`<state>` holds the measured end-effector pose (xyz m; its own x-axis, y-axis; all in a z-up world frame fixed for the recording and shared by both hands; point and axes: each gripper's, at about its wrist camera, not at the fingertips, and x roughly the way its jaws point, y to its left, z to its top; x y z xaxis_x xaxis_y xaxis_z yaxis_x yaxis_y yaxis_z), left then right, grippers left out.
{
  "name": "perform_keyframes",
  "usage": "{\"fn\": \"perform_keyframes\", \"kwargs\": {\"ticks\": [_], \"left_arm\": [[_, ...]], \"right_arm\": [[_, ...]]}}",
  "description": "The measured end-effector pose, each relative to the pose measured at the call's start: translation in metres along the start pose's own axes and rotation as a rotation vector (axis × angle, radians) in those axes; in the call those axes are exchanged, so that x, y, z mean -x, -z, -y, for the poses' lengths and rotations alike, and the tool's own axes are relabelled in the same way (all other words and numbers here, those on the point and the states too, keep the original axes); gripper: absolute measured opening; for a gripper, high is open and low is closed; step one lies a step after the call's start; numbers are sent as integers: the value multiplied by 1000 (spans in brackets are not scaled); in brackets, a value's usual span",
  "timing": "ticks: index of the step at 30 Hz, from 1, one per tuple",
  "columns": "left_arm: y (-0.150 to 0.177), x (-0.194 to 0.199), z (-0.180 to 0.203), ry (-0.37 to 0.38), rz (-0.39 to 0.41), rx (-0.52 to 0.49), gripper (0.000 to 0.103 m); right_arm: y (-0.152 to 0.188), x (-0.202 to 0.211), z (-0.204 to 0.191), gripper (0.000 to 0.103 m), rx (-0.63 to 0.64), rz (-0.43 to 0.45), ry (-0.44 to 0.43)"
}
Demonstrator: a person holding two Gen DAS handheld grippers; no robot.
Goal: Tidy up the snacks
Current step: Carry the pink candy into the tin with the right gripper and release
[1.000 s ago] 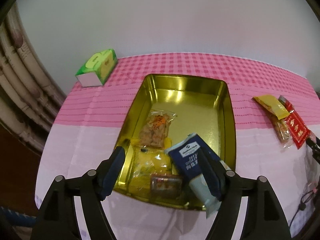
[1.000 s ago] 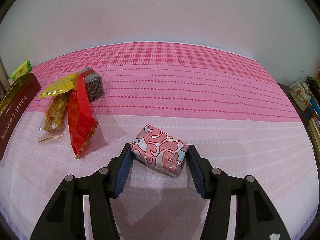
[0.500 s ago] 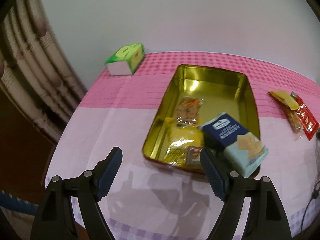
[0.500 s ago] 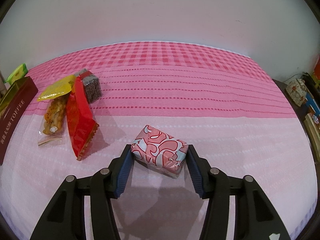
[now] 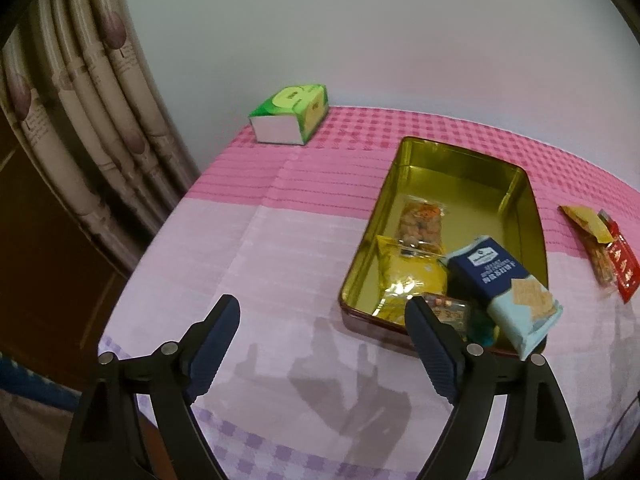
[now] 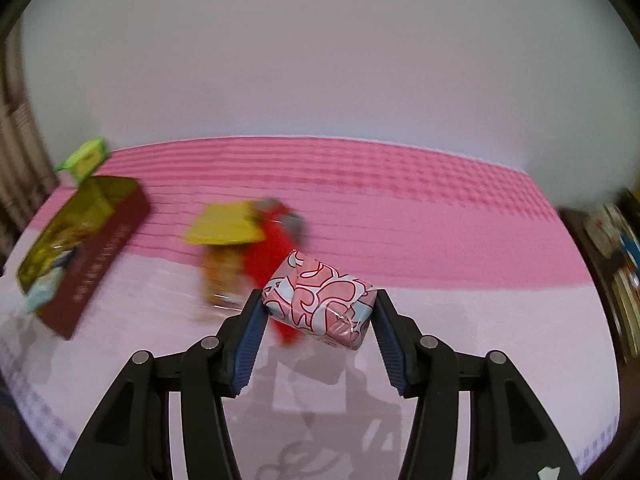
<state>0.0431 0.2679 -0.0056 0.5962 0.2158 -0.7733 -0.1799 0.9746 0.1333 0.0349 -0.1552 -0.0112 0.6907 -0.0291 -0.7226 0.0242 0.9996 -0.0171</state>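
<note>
Right gripper (image 6: 318, 312) fingers are clamping a pink patterned packet (image 6: 320, 300) from both sides, and it's hanging up off the surface (image 6: 460, 312), its shadow sitting below. Just behind it, blurry, there's a red packet (image 6: 266, 254), a yellow packet (image 6: 226, 226) and a clear bag of something orange (image 6: 218, 280), all lying together on the pink cloth. Further left is the gold tin (image 6: 120, 236) with its dark red side, and a green box (image 6: 84, 158) past that.

Left gripper (image 5: 322, 320) fingers are standing wide with nothing between them and have just been opening further, hovering over bare cloth near the front edge. The tin (image 5: 404, 168) is just off to the right of them, holding a clear bag of snacks (image 5: 422, 220), a yellow pack (image 5: 408, 276), a small wrapped piece (image 5: 448, 306) and a navy cracker pack (image 5: 504, 284) that's leaning out over the tin's near corner. The green box (image 5: 290, 114) is sitting at the far corner by the curtain (image 5: 80, 120).
</note>
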Motion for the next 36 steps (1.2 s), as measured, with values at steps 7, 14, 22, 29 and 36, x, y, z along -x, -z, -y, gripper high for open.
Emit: {"fn": "perform_keyframes", "kwargs": {"ticks": [7, 14, 22, 29, 36], "left_arm": [[-1, -3, -18, -26, -12, 35, 85], [-2, -7, -31, -40, -23, 57, 85], [-2, -13, -50, -36, -49, 127, 85], [-2, -13, -56, -40, -54, 144, 85], [-1, -15, -60, -40, -65, 162, 85]], "right_arm": [[-19, 2, -105, 49, 150, 10, -176], [-24, 7, -196, 49, 304, -2, -318], [-27, 6, -255, 49, 419, -21, -370], [-25, -16, -275, 49, 452, -54, -345], [-21, -32, -279, 49, 464, -84, -322]]}}
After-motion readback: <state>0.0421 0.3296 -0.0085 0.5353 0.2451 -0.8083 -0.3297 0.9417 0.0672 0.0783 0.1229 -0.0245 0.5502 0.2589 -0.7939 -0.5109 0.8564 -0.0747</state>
